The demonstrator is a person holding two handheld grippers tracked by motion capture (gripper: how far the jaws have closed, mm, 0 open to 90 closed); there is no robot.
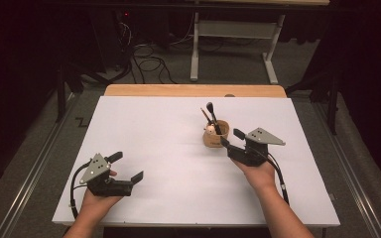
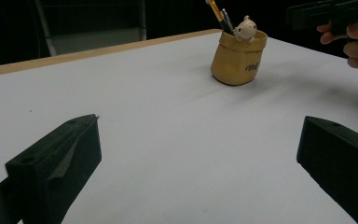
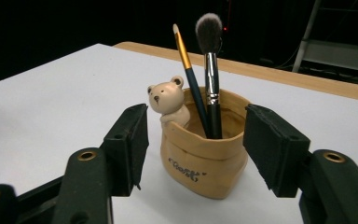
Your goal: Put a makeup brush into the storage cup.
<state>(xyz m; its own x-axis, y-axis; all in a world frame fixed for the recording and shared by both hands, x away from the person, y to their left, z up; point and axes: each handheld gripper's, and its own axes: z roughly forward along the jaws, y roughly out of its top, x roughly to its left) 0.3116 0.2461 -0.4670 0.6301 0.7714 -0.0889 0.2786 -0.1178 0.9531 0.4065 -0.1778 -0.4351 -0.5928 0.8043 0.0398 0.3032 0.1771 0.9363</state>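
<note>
A tan pouch-shaped pot (image 1: 214, 136) stands upright on the white board (image 1: 154, 148), right of centre. It holds a soft makeup brush (image 3: 209, 56) and a thin blue brush with a gold ferrule (image 3: 186, 60). A small bear figure (image 3: 168, 100) clings to its rim. My right gripper (image 1: 232, 138) is just right of the pot and open; in the right gripper view its pads (image 3: 137, 140) stand on either side of the pot (image 3: 205, 154) without touching it. My left gripper (image 1: 127, 167) rests open near the front left, nothing between its jaws, with the pot (image 2: 237, 58) far ahead.
The white board lies on a wooden table whose far edge (image 1: 193, 90) shows behind it. Beyond, on the floor, are a white table frame (image 1: 233, 29) and loose cables (image 1: 149, 64). The other hand (image 2: 354, 42) shows at the top right of the left gripper view.
</note>
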